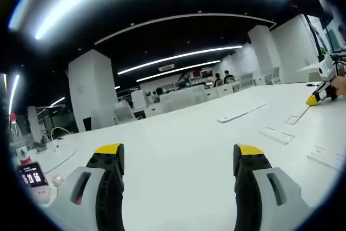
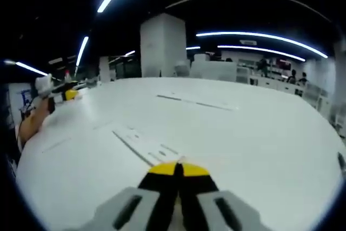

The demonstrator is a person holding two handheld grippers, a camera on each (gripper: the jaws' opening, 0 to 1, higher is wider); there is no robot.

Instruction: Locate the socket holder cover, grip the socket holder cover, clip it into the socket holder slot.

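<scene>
The left gripper view sits low over a white table (image 1: 184, 150), looking forward between its own two jaws, which stand wide apart, toward a far pillar (image 1: 92, 87). The right gripper view also rides close above the table, facing along its closed jaws across a long flat strip (image 2: 143, 150). Both views share the tabletop; each catches the other gripper near its edge.

cover (image 1: 241, 113): long flat white strip | lying loose on the table at 1 o'clock | slot (image 2: 141, 148): long recessed white track, dead ahead, 12 o'clock
</scene>
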